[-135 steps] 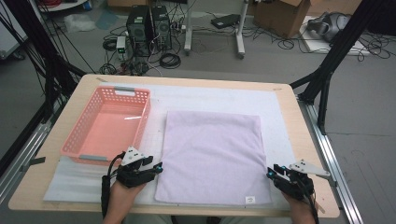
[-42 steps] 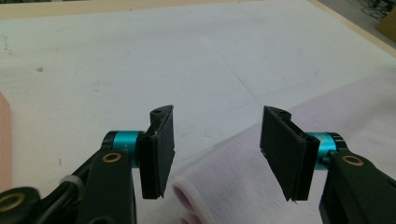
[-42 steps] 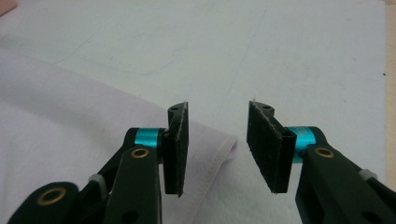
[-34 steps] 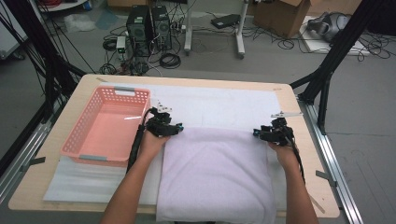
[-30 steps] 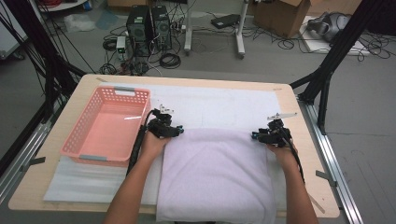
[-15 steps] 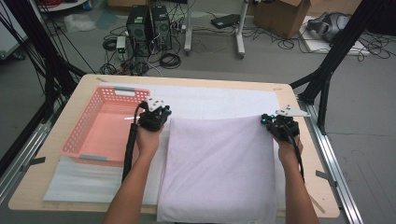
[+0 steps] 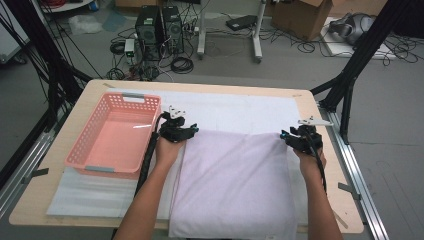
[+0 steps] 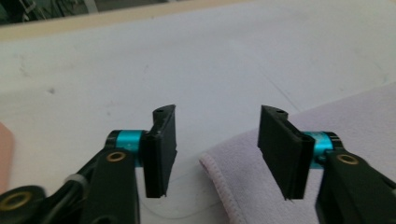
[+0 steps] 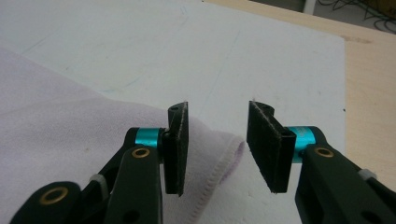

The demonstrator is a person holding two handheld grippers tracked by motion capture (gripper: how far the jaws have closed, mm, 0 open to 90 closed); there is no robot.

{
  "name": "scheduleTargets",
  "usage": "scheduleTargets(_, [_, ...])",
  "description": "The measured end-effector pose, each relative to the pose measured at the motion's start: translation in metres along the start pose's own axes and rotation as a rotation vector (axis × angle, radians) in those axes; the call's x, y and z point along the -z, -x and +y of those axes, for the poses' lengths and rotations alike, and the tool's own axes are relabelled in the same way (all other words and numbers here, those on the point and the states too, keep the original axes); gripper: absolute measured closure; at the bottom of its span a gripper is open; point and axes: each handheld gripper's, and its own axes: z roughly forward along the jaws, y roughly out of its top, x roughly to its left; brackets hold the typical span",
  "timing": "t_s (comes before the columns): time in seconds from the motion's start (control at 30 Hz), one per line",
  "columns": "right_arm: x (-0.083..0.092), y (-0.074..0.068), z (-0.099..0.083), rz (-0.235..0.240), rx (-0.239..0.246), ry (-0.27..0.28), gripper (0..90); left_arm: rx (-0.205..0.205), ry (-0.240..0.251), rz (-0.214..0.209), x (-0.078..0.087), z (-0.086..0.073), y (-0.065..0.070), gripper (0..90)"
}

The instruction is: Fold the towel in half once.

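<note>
A lavender towel (image 7: 235, 185) lies flat on the white sheet (image 7: 235, 110), reaching from mid-table to the near edge. My left gripper (image 7: 186, 131) rests at its far left corner. In the left gripper view the gripper (image 8: 218, 116) is open, and the hemmed towel corner (image 8: 233, 186) lies on the sheet between the jaws, untouched. My right gripper (image 7: 289, 137) sits at the far right corner. In the right gripper view it (image 9: 218, 112) is open too. There the towel (image 9: 70, 126) lies under the left jaw, its corner reaching into the gap.
An empty pink basket (image 7: 80, 155) stands on the left of the table, close beside my left hand. Bare white sheet extends beyond the towel to the far edge. Computers, cables and black frame legs are on the floor behind the table.
Over the last second both grippers moved away from me and apart along the towel's far edge. The bulged towel has settled flat.
</note>
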Motion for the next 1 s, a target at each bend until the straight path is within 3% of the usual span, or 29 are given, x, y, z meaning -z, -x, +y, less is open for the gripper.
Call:
scheduleTargets(0.07, [0.001, 0.004, -0.003, 0.02, -0.025, -0.001, 55.8, -0.025, -0.051, -0.024, -0.01, -0.003, 0.003, 42.4])
scheduleTargets(0.13, [-0.001, 0.006, -0.005, 0.03, -0.044, -0.019, 52.7, -0.096, -0.097, -0.03, -0.018, -0.006, 0.01, 46.6])
scheduleTargets(0.17, [-0.002, 0.007, -0.006, 0.035, -0.052, -0.024, 52.1, -0.106, -0.086, -0.048, -0.018, -0.005, 0.011, 54.3])
scheduleTargets(0.2, [-0.003, 0.007, -0.007, 0.038, -0.058, -0.033, 51.8, -0.109, -0.096, -0.041, -0.018, -0.003, 0.013, 81.0])
scheduleTargets(0.23, [-0.004, 0.006, -0.007, 0.039, -0.059, -0.036, 51.8, -0.125, -0.102, 0.028, -0.018, 0.0, 0.016, 81.9])
scheduleTargets(0.27, [-0.004, 0.005, -0.008, 0.039, -0.055, -0.037, 51.8, -0.125, -0.102, 0.028, -0.018, 0.0, 0.016, 83.0])
scheduleTargets(0.3, [-0.004, 0.005, -0.008, 0.043, -0.053, -0.04, 51.8, -0.085, -0.053, 0.152, -0.012, 0.004, 0.013, 83.2])
scheduleTargets(0.33, [-0.003, 0.005, -0.009, 0.045, -0.056, -0.039, 51.8, -0.025, -0.028, 0.175, -0.008, 0.006, 0.008, 83.2])
scheduleTargets(0.37, [-0.002, 0.006, -0.01, 0.045, -0.06, -0.036, 51.9, 0.007, -0.013, 0.188, -0.006, 0.006, 0.004, 83.1])
scheduleTargets(0.43, [-0.001, 0.008, -0.012, 0.046, -0.072, -0.034, 52.0, -0.001, -0.026, 0.187, -0.006, 0.005, 0.002, 81.4])
scheduleTargets(0.47, [-0.002, 0.009, -0.013, 0.049, -0.082, -0.032, 51.9, -0.015, -0.034, 0.185, -0.007, 0.004, 0.002, 76.3])
scheduleTargets(0.53, [-0.005, 0.009, -0.014, 0.051, -0.09, -0.038, 51.9, -0.009, -0.04, 0.183, -0.008, 0.003, 0.001, 56.9])
scheduleTargets(0.6, [-0.007, 0.009, -0.014, 0.055, -0.091, -0.035, 51.9, 0.003, -0.038, 0.179, -0.008, 0.002, -0.001, 48.1])
scheduleTargets(0.7, [-0.02, 0.006, -0.014, 0.06, -0.098, -0.038, 52.1, 0.036, -0.018, 0.157, -0.001, 0.004, -0.006, 43.9])
scheduleTargets(0.77, [-0.028, 0.007, -0.015, 0.061, -0.129, -0.034, 52.3, 0.044, -0.007, 0.14, 0.002, 0.005, -0.008, 43.1])
scheduleTargets(0.83, [-0.039, 0.005, -0.015, 0.087, -0.167, -0.027, 53.0, 0.047, 0.001, 0.121, 0.005, 0.006, -0.01, 43.0])
scheduleTargets(0.87, [-0.045, 0.002, -0.014, 0.094, -0.16, -0.043, 53.6, 0.052, 0.003, 0.112, 0.006, 0.006, -0.011, 42.9])
scheduleTargets(0.93, [-0.055, -0.006, -0.012, 0.07, -0.089, -0.085, 60.8, 0.057, -0.009, 0.1, 0.007, 0.006, -0.013, 42.7])
scheduleTargets(0.97, [-0.056, -0.008, -0.011, 0.056, -0.057, -0.081, 74.9, 0.053, -0.02, 0.095, 0.007, 0.005, -0.013, 42.7])
scheduleTargets(1.0, [-0.057, -0.007, -0.009, 0.079, -0.046, -0.083, 83.2, 0.049, -0.029, 0.092, 0.007, 0.005, -0.013, 42.6])
